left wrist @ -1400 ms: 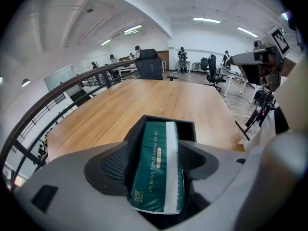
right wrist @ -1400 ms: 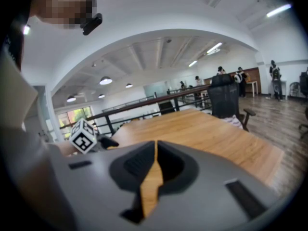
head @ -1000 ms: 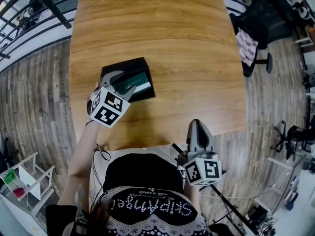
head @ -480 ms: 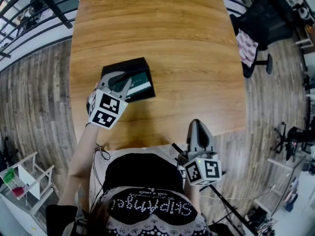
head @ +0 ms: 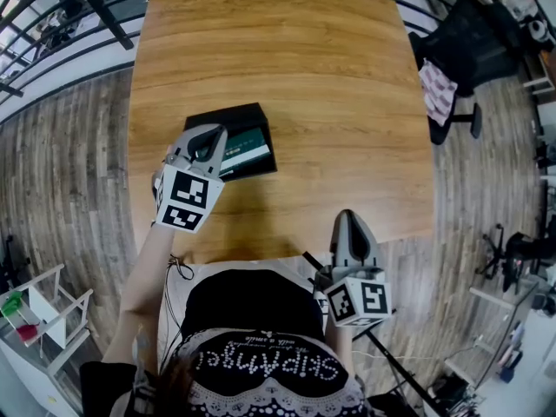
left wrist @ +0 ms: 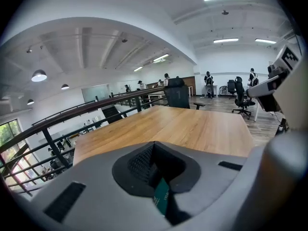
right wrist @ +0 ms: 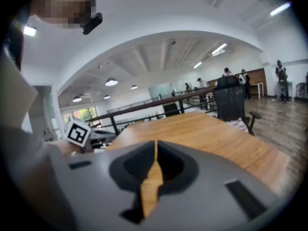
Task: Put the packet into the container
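Observation:
A black open container (head: 201, 122) sits on the wooden table (head: 304, 59) at the left. A dark green packet (head: 246, 154) with a white stripe lies flat inside it. My left gripper (head: 207, 137) hovers over the container's near left part, its jaws closing to shut with nothing gripped. In the left gripper view the jaws (left wrist: 153, 147) meet, and a green sliver of the packet (left wrist: 161, 201) shows through the gap below them. My right gripper (head: 347, 220) rests shut and empty at the table's near edge. In the right gripper view (right wrist: 155, 148) only wood shows through its slit.
A black office chair (head: 469, 50) with a patterned cloth (head: 437, 89) stands right of the table. A black railing (head: 52, 24) runs along the far left. A white shelf unit (head: 43, 320) stands on the floor at lower left.
The left gripper's jaws have closed and the gripper has drawn back slightly toward me. The packet stays lying in the container. The right gripper has not moved.

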